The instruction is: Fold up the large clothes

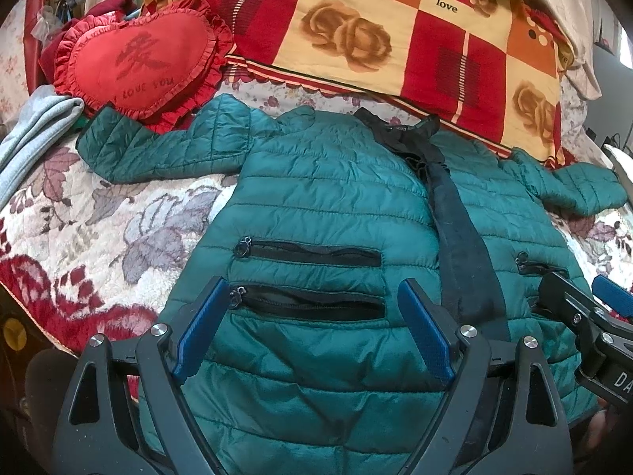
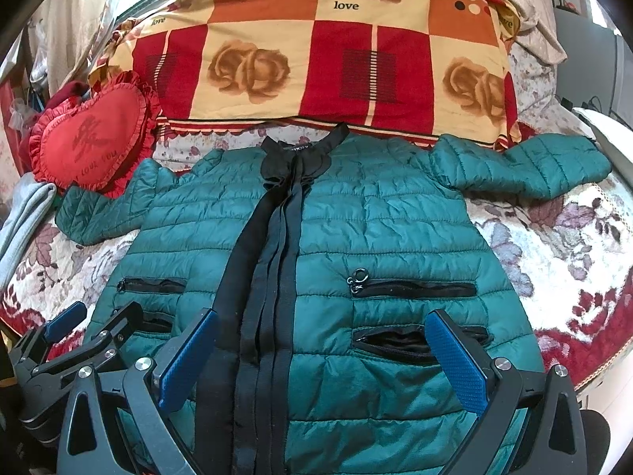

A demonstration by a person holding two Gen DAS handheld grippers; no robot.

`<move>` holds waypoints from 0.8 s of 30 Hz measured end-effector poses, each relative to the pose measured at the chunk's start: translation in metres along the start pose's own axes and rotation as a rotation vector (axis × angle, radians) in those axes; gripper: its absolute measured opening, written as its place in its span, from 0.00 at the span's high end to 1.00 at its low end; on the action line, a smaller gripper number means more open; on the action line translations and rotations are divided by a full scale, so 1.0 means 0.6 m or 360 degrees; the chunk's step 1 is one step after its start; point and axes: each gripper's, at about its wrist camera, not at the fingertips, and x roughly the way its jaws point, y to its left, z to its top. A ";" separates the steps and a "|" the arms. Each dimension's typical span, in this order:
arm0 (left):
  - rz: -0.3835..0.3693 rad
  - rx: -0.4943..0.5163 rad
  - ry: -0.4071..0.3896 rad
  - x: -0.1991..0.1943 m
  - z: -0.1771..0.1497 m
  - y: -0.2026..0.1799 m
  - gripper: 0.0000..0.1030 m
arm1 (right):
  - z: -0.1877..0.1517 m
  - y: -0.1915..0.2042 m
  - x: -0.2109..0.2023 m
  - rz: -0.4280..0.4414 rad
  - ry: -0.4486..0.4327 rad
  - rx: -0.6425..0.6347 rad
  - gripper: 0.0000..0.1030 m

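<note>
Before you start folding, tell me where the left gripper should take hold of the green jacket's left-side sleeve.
Grip the cuff end of the sleeve, probably coming in from the outer left side. It lies flat and stretched out on the floral blanket, its tip beside the red heart pillow, so a low pinch there lets the open left gripper sweep it across the jacket.

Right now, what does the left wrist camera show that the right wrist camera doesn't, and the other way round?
Only the left wrist view shows the left hand-held gripper head-on, open over the jacket's two left-side pockets.

Only the right wrist view shows the right hand-held gripper head-on, open, and the right sleeve fully spread.

Both share the green puffer jacket lying flat with its black front placket, the heart-shaped red cushion and the checked rose quilt.
</note>
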 end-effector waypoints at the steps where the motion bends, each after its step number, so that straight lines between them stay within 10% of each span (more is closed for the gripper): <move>1: 0.0002 0.0000 -0.0001 0.000 0.000 0.000 0.15 | -0.001 0.001 0.002 -0.0017 0.0000 -0.0011 0.00; 24: 0.0009 -0.0007 0.0004 0.006 -0.005 0.014 0.15 | 0.013 0.017 0.019 -0.0037 0.0064 -0.0043 0.00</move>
